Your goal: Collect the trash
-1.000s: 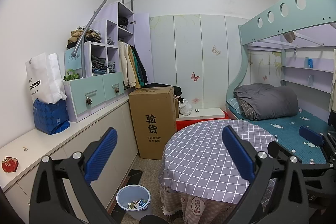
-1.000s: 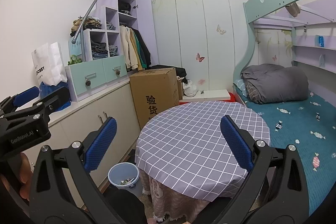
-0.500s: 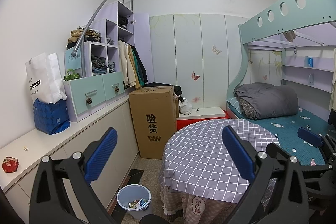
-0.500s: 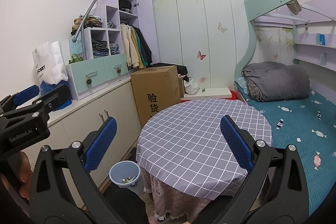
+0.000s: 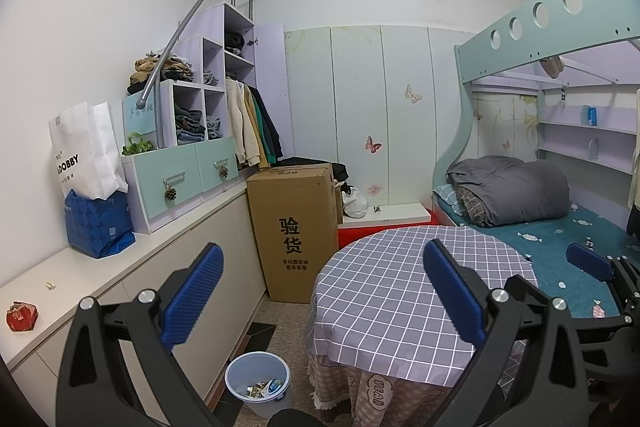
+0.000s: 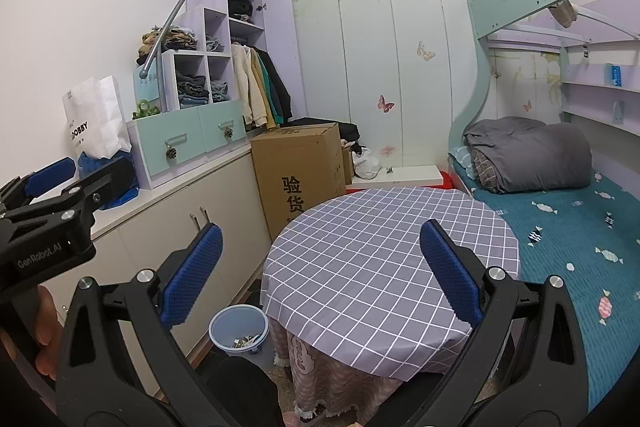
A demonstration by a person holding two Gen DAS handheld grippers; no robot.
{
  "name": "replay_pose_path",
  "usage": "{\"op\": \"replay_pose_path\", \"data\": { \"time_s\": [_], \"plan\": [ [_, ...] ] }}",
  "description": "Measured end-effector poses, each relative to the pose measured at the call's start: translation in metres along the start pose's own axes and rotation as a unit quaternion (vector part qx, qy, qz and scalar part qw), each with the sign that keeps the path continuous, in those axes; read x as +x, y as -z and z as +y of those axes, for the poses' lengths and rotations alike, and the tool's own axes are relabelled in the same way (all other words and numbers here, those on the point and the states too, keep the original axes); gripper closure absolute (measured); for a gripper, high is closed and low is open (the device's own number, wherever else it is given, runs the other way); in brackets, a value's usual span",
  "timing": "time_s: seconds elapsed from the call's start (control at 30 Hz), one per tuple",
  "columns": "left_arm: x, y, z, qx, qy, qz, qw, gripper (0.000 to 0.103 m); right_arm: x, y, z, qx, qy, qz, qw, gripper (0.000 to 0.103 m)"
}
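Claws are held level and empty: the left claw and the right claw are spread wide, ready for a pick. A red wrapper is seen on the desk; the bin waits on the floor below.

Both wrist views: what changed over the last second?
Little. The right gripper swung slightly rightward; the round table and bin drifted left in its view. The left gripper barely moved. Both stayed open and empty.
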State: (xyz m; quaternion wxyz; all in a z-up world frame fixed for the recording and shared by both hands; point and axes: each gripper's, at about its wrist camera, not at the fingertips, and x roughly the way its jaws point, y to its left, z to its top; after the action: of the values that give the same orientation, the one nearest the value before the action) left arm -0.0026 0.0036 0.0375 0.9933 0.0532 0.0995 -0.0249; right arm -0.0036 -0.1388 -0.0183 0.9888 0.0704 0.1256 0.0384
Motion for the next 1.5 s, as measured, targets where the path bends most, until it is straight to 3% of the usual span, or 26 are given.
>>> {"op": "replay_pose_path", "data": {
  "time_s": [1.5],
  "plan": [
    [0.010, 0.003, 0.017, 0.010, 0.006, 0.006, 0.9999, 0.005, 0.006, 0.004, 0.002, -0.001, -0.011, 0.017, 1.000, 0.006]
  ]
}}
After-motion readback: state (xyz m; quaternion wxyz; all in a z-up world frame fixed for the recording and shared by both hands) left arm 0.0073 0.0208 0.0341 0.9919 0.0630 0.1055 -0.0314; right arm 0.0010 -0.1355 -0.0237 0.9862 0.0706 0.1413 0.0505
